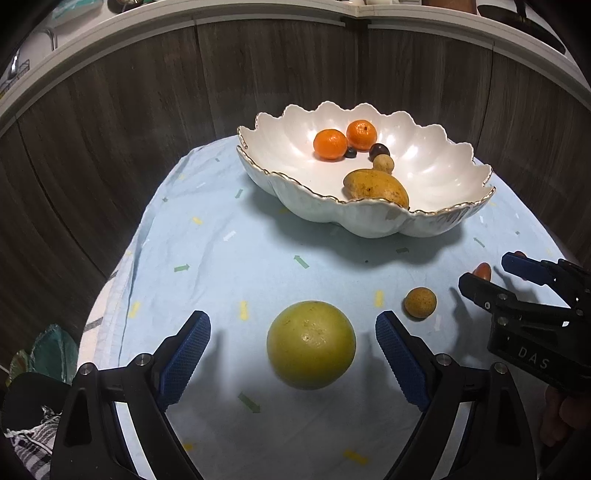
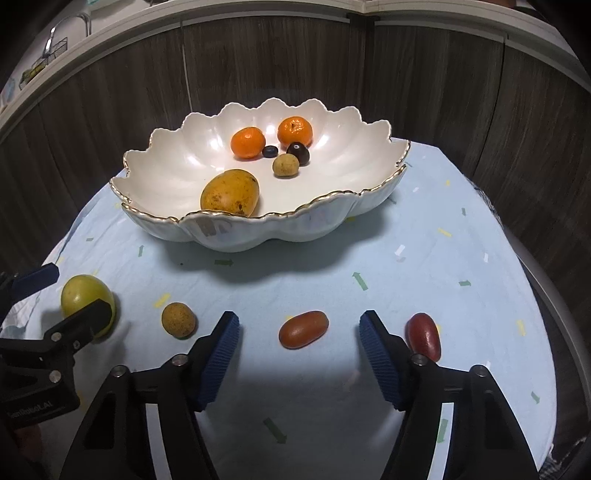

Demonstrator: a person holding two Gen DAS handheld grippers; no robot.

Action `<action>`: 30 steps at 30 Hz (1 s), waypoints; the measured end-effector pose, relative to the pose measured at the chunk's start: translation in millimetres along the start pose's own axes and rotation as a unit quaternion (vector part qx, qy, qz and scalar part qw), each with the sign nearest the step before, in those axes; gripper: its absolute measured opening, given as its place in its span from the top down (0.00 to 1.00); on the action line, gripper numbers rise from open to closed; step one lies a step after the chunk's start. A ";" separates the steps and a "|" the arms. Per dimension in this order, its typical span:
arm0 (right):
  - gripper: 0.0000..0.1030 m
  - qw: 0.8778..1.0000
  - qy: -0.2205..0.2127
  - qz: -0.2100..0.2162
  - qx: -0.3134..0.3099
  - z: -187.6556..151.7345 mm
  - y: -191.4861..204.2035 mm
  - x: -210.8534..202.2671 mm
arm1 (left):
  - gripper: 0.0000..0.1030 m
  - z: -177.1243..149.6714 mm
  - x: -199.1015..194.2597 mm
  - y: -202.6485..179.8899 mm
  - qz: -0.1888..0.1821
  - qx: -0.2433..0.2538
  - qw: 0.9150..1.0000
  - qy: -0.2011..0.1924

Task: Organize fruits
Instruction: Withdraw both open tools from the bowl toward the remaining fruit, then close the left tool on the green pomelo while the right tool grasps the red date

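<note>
The scalloped bowl (image 2: 236,236) is holding two tangerines (image 2: 248,143), a mango (image 2: 229,192) and small fruits. The left gripper (image 1: 293,326), jaws apart, is flanking the yellow-green fruit (image 1: 311,345) near the tablecloth's (image 2: 424,280) front edge. The right gripper (image 2: 299,330), jaws apart, is flanking a reddish oval fruit (image 2: 303,329). Only the right wrist view is showing the darker red fruit (image 2: 423,336).

a light blue cloth (image 2: 369,387) with small printed arrows covers the round table. behind it stands a dark wood-grain panel wall (image 2: 110,92) with a pale counter edge (image 1: 110,48) on top. a metal faucet (image 2: 55,33) shows at the far left, and a striped fabric (image 1: 26,443) lies low beside the table.
</note>
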State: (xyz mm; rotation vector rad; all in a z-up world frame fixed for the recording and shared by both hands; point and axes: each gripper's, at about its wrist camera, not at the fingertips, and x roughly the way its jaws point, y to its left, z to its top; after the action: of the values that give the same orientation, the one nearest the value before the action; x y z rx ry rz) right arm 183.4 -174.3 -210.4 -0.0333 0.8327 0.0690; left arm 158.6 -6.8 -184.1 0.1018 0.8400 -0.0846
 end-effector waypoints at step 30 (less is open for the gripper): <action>0.74 1.000 0.022 0.012 0.015 1.8 -3.3 11.0 | 0.53 -6.3 14.0 -4.4 -0.020 0.005 0.999 0.025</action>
State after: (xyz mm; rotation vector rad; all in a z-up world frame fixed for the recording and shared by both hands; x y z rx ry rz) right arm 192.3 -176.9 -217.3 0.0033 0.8774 0.0780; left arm 162.8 -10.8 -199.0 0.0974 0.8924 -0.1248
